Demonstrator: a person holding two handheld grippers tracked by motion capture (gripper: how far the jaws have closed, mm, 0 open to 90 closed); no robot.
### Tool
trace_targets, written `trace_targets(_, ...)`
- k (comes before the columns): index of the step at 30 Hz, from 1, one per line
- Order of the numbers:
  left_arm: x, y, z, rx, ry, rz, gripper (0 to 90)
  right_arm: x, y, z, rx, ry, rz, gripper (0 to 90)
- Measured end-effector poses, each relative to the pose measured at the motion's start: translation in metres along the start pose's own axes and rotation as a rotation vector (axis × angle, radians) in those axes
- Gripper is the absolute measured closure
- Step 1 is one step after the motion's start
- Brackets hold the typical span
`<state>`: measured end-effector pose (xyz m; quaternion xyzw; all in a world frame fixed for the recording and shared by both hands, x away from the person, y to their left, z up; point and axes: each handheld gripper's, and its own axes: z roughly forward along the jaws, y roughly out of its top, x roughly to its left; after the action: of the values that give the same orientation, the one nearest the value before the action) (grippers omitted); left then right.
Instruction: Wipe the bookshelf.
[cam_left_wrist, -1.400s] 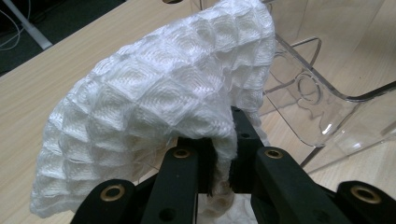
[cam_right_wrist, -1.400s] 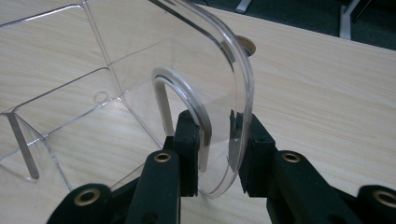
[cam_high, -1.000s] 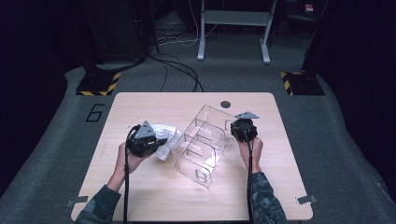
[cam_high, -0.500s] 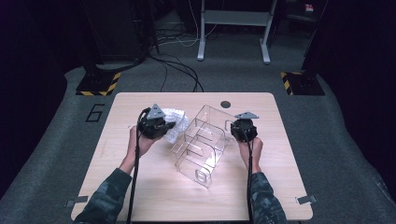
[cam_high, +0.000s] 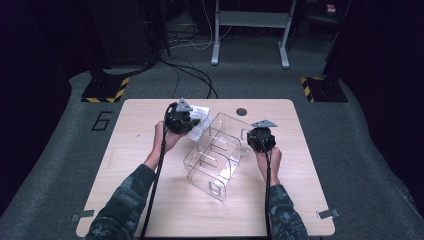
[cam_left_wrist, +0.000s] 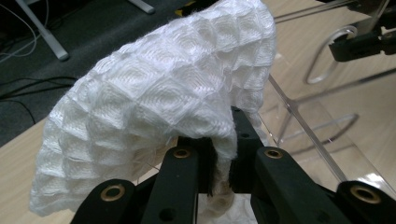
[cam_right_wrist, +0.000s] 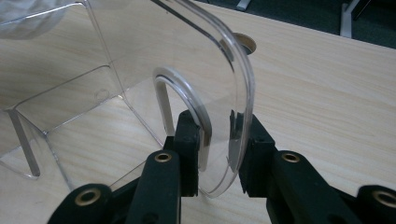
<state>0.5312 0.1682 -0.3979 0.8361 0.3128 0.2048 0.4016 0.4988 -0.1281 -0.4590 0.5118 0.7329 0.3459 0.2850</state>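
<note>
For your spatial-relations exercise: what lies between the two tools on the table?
In the high view, the clear divided organizer stands between the left tool, holding a white cloth, and the right tool.

White waffle-weave cloth (cam_left_wrist: 154, 107); clear acrylic organizer (cam_high: 215, 155); black grippers; light woodgrain table (cam_high: 300, 200); camo sleeves.

High view overhead, facing forward-down; gripper views close-up, sharing clear organizer (cam_high: 216, 155)
</note>
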Motion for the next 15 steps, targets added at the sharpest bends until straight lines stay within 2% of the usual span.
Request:
trace_targets(1,0.000,0.000,0.000,0.000,0.000,0.000,83.5,0.000,0.000,0.000,0.000,0.000,0.000,72.2)
trace_targets(6,0.000,0.008,0.021,0.041,0.002,-0.002,83.5,0.000,0.000,0.000,0.000,0.001,0.004,72.2)
trace_targets(7,-0.002,0.009,0.029,0.050,-0.005,-0.009,83.5,0.001,0.000,0.000,-0.001,-0.001,0.011,72.1)
trace_targets(10,-0.004,0.010,0.036,0.066,-0.022,-0.019,83.5,0.000,-0.001,0.000,0.001,-0.001,-0.004,72.2)
trace_targets(13,-0.008,0.009,0.038,0.062,-0.039,-0.018,83.6,0.000,-0.001,0.000,0.000,-0.001,0.001,72.2)
trace_targets(15,-0.008,0.006,0.033,0.059,-0.053,-0.004,83.7,0.000,-0.001,-0.001,0.006,0.002,0.005,72.2)
